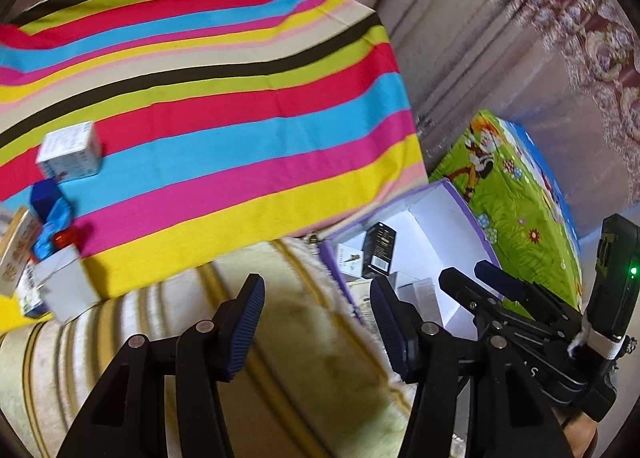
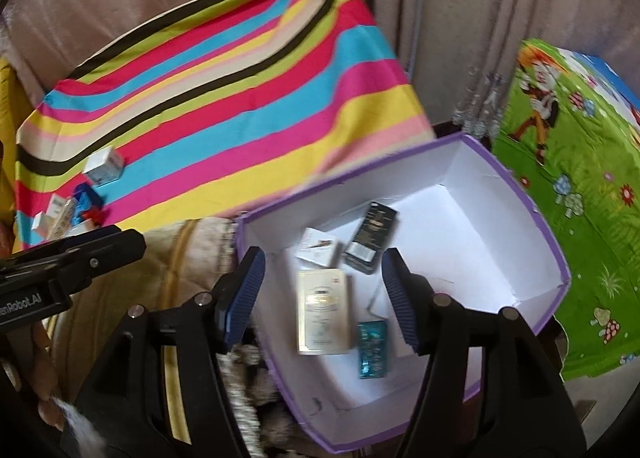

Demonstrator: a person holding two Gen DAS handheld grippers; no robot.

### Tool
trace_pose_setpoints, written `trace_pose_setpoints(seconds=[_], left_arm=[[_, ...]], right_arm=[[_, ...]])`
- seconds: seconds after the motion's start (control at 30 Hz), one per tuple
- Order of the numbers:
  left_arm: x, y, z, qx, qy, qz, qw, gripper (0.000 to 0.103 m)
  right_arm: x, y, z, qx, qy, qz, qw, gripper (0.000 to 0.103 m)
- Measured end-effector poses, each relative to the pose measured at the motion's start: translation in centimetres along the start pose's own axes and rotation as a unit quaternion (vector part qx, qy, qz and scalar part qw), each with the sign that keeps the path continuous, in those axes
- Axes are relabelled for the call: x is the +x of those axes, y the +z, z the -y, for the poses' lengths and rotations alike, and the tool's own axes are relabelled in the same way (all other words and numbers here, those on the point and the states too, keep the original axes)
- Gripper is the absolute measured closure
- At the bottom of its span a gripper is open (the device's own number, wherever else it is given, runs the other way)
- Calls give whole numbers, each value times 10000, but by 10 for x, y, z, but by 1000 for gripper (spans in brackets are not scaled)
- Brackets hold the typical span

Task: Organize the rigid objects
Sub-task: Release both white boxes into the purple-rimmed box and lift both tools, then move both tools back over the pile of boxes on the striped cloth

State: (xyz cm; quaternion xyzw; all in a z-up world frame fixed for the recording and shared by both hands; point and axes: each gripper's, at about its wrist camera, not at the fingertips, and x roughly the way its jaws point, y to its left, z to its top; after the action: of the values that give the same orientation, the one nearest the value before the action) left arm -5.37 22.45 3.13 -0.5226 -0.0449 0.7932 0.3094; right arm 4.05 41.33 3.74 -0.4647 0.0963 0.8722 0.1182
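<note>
Above the purple-rimmed box [image 2: 520,193], the right gripper [image 2: 324,298] points steeply down, jaws apart and empty. Beside it, the left gripper [image 1: 316,326] tilts down over a cream rug [image 1: 304,338], jaws likewise apart with nothing between. Four small packs lie on the box floor: a cream carton [image 2: 323,312], a black one [image 2: 371,242], a white one [image 2: 318,248] and a teal one [image 2: 373,350]; the far half is bare. Only the left view shows clearly the remaining cartons [image 1: 68,151] clustered at the near left edge of the striped cloth [image 1: 240,97], which is otherwise clear.
</note>
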Motion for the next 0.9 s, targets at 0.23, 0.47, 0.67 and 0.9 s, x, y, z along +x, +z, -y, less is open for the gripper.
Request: trace_pose_setpoints(seconds=[0.23, 0.47, 0.67, 0.9], left_arm=[[-27, -10, -37, -351, 108, 251, 9990, 47], [-55, -25, -86, -856, 281, 470, 9948, 47], [-75, -40, -126, -1294, 467, 619, 9886, 47], [-89, -50, -156, -1569, 579, 708, 9834, 46]], right_arm=[[-2, 1, -42, -428, 309, -25, 9986, 36], [-1, 2, -88, -925, 579, -95, 9940, 36], [3, 1, -127, -1304, 809, -219, 9879, 35], [9, -5, -168, -1709, 1031, -386, 9791, 35]])
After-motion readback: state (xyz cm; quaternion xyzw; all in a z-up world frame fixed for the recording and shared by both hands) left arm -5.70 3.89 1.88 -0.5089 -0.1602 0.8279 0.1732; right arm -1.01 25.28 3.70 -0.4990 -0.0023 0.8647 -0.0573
